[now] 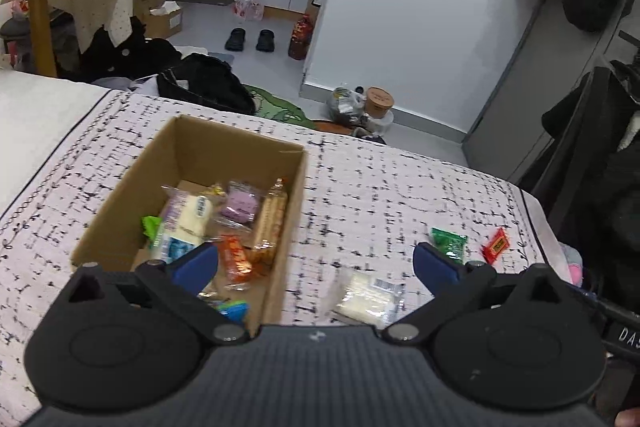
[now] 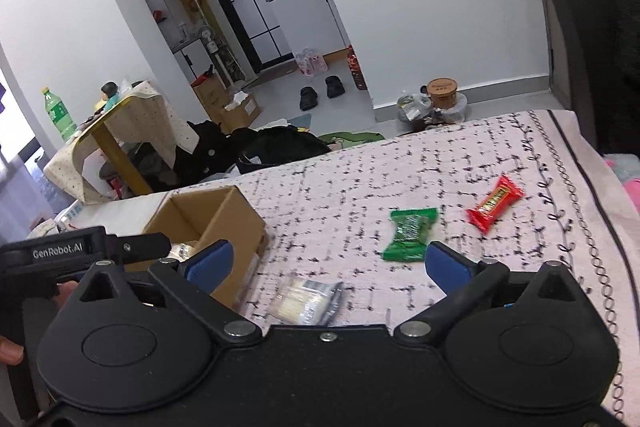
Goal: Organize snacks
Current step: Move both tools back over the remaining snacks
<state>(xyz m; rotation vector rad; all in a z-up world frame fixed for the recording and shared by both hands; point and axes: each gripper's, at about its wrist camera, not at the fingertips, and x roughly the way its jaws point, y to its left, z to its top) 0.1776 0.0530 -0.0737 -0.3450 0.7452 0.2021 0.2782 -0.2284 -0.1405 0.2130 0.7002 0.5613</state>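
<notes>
On the bed [image 1: 400,195], at the left, stands an open box [image 1: 224,143] with several wrapped snacks inside. The left gripper [image 1: 316,259] hangs over its right wall, the jaws wide apart and holding nothing. Just right of the box lies a white packet [image 2: 306,299], near the right gripper [image 2: 328,259], which is also wide apart and empty. Further right lie a green candy [image 2: 410,233] and a red candy [image 2: 496,203], apart from each other.

Open cardboard box [image 1: 120,219] holding assorted wrapped snacks [image 1: 236,227], clear pack of pale wafers [image 1: 370,297] just beside it, green packet [image 2: 408,235] and red packet [image 2: 495,203] farther right
</notes>
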